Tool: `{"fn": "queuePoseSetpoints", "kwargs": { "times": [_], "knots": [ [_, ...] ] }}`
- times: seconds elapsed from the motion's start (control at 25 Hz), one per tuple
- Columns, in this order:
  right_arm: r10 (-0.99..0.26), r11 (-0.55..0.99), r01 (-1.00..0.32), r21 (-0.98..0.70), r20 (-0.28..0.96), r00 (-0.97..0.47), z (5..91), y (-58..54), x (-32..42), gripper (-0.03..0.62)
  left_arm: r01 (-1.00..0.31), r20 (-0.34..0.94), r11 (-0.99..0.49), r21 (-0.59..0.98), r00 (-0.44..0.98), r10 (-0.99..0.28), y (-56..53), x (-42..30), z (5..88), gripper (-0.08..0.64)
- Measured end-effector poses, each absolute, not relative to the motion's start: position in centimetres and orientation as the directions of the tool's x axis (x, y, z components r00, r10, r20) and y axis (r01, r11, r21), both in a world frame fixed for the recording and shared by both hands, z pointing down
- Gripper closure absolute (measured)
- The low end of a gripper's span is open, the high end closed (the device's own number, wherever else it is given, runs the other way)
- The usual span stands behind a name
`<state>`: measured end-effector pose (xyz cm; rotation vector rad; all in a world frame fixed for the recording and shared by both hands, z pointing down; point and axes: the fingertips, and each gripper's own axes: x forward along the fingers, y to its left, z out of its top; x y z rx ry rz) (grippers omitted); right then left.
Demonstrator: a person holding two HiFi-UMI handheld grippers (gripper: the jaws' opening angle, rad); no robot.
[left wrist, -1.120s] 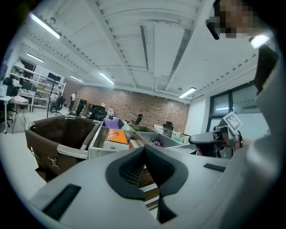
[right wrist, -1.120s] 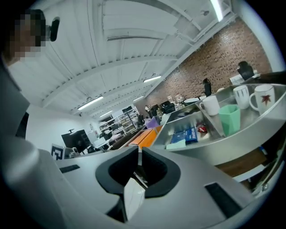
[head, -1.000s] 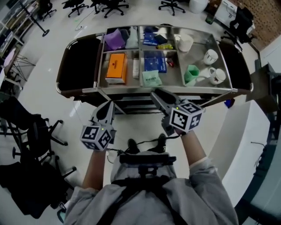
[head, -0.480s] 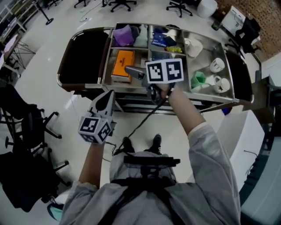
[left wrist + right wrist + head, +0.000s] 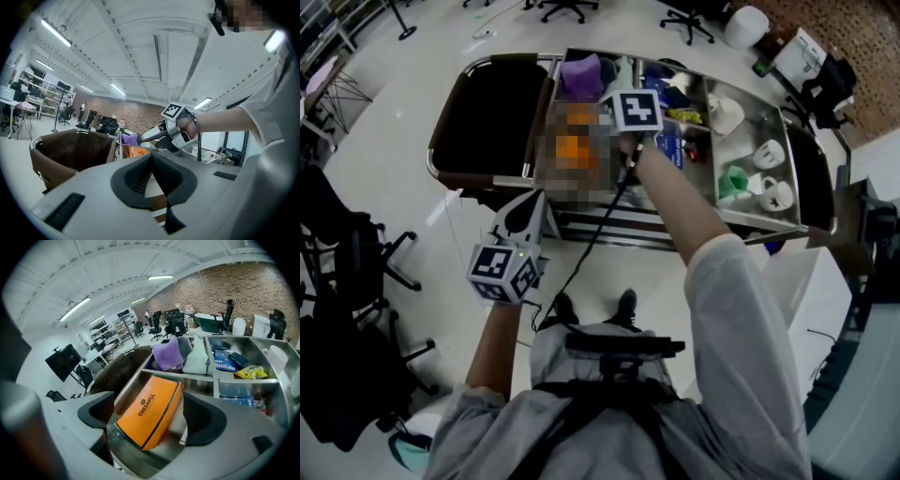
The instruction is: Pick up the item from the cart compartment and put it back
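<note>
An orange box (image 5: 149, 412) printed CHEERFUL lies slightly tilted in the near left compartment of the steel cart (image 5: 542, 176). My right gripper (image 5: 150, 417) hangs just above it with its jaws opening wide. The box shows between the two pads (image 5: 202, 420), and neither pad touches it. In the head view the right arm reaches out over the cart, and a mosaic patch hides the box there. My left gripper (image 5: 528, 208) is held low in front of the cart, shut and empty, and it points at the cart's near rail.
A purple cloth (image 5: 166, 352) and a pale packet (image 5: 197, 359) fill the far left compartment. Blue boxes (image 5: 225, 363) and a yellow bag (image 5: 251, 372) lie in the middle. White mugs (image 5: 769, 155) and a green cup (image 5: 733, 180) are at the right. Dark end bins (image 5: 487, 108) flank the cart, and office chairs (image 5: 356, 253) stand at the left.
My right arm has stretched from near my body out over the cart's left compartments. The left gripper has stayed where it was.
</note>
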<state>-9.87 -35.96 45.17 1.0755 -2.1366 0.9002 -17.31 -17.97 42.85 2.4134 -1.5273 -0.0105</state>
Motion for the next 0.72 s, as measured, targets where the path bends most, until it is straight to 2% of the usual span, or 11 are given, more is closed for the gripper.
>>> {"fn": "queuePoseSetpoints", "kwargs": {
  "times": [0.24, 0.48, 0.72],
  "knots": [
    [-0.472, 0.404, -0.891, -0.208, 0.787, -0.398, 46.2, -37.2, -11.7, 0.138, -0.877, 0.144, -0.413, 0.245, 0.454, -0.879, -18.1, -18.7, 43.0, 0.560],
    [-0.511, 0.289, -0.950, -0.114, 0.822, -0.254, 48.3, -38.3, -11.5, 0.138, -0.870, 0.132, -0.425, 0.249, 0.465, -0.875, -18.1, -20.1, 43.1, 0.560],
    [-0.559, 0.225, -0.970, -0.093, 0.803, -0.207, 49.4, -39.0, -12.6, 0.138, -0.870, 0.131, -0.425, 0.251, 0.466, -0.875, -18.0, -21.6, 43.3, 0.560]
  ]
}}
